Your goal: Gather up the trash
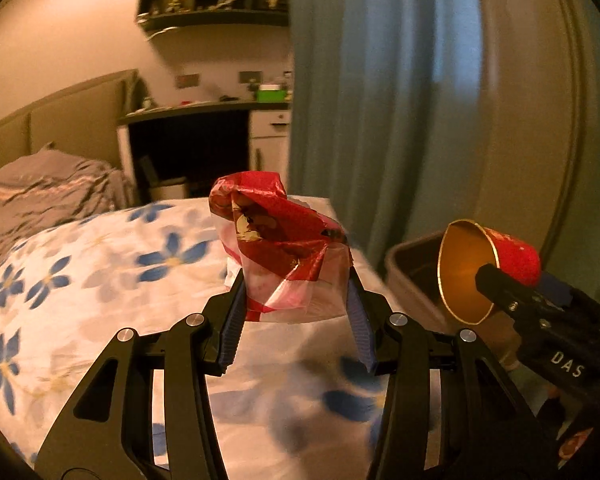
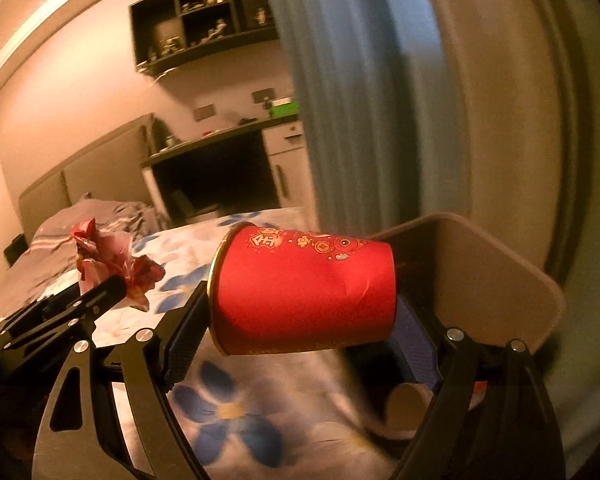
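My left gripper (image 1: pixel 296 292) is shut on a crumpled red and clear plastic wrapper (image 1: pixel 276 236) and holds it above the flowered bed cover. It also shows in the right wrist view (image 2: pixel 112 264) at the left. My right gripper (image 2: pixel 300 316) is shut on a red paper cup (image 2: pixel 304 292) that lies sideways between the blue pads, mouth to the left. In the left wrist view the cup (image 1: pixel 496 264) shows its gold inside, held above the grey bin (image 1: pixel 412 264). The bin's wall (image 2: pixel 480 280) rises just behind the cup.
The bed with a white cover with blue flowers (image 1: pixel 100 280) fills the foreground. A grey striped pillow (image 1: pixel 48 192) lies at the far left. A blue curtain (image 1: pixel 372 100) hangs behind the bin. A desk with shelves (image 1: pixel 204 112) stands at the back.
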A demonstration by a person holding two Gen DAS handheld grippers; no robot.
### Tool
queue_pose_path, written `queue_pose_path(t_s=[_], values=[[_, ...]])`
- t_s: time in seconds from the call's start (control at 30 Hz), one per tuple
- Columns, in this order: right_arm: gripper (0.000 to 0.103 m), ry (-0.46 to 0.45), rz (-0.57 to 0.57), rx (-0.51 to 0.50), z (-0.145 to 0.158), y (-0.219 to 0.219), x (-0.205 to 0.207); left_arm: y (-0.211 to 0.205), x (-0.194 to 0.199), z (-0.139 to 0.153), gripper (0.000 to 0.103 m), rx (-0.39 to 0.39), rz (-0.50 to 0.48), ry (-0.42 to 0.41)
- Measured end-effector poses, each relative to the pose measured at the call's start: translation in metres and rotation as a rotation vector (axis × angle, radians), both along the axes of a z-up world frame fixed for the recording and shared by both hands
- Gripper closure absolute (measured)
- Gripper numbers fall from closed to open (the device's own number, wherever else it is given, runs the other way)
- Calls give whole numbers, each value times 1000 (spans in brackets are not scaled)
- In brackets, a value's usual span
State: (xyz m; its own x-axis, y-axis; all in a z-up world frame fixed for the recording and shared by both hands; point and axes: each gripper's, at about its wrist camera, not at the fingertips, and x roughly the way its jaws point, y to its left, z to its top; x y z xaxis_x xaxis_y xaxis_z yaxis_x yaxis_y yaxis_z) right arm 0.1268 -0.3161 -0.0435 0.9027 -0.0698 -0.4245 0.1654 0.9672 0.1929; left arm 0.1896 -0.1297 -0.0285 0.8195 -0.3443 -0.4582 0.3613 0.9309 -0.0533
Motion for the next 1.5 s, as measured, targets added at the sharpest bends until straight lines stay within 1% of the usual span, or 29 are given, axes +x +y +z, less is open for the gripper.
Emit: queue_pose_path(t_s=[0.13, 0.27, 0.47, 0.67, 1.0, 1.1, 1.17, 1.23, 1.3, 1.43, 1.47, 1.5], values=[[21, -4, -64, -13, -4, -26, -9, -34, -1, 0, 57, 0, -68, -10], [21, -1, -131, -19, -9, -54, -15, -65, -1, 0, 57, -16, -129, -21], [21, 11, -185, -9, -20, -84, -21, -110, 9, -10, 57, -39, -205, 2], [21, 25, -192, 1, -30, -99, -19, -132, 17, -22, 57, -49, -249, 34], [20, 38, -179, 10, -40, -111, -9, -150, 29, -34, 55, -82, -322, 85], [20, 49, -168, 8, -44, -113, -6, -152, 31, -37, 47, -88, -327, 91], [20, 54, -166, 5, -45, -114, -5, -151, 32, -38, 39, -91, -328, 95], [17, 55, -171, 4, -45, -115, -4, -150, 32, -38, 31, -91, -320, 91], [17, 53, -175, 8, -44, -114, -6, -149, 32, -38, 27, -91, -316, 88], [14, 49, -188, 3, -39, -112, -12, -140, 29, -35, 11, -77, -276, 69], [13, 48, -190, -3, -37, -112, -13, -136, 28, -34, 9, -69, -257, 59], [9, 48, -195, -13, -36, -111, -15, -130, 25, -33, 8, -56, -229, 48]])
